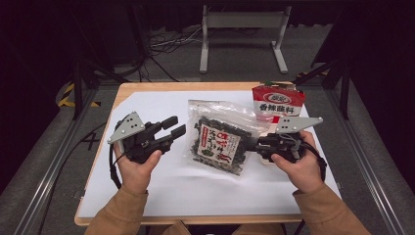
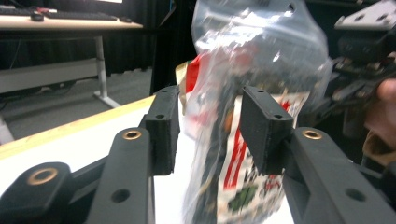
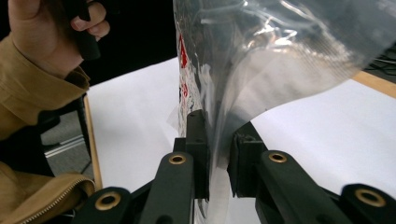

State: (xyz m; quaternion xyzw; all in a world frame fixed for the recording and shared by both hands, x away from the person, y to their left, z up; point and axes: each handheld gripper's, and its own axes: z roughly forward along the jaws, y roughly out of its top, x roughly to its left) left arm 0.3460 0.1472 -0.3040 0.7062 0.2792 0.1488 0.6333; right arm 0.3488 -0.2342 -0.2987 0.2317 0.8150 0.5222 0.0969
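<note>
a red and white snack pouch (image 1: 278, 101) stands at the far right of the surface (image 1: 147, 196), just behind the clear bag. the surface is a wooden board under a white sheet. beyond it, on grey carpet, stands a pale metal frame (image 1: 243, 30) with cables (image 1: 161, 41) trailing beside it. a desk with a keyboard (image 2: 84, 16) sits farther off in the left gripper view.

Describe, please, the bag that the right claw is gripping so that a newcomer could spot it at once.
On the white sheet covering the wooden table, look mid-table, between the two hands. The clear plastic bag of dark dried leaves carries a white label with red lettering. The red packet behind it is opaque, whereas this one is see-through and pinched at its right edge by the right claw.
</note>
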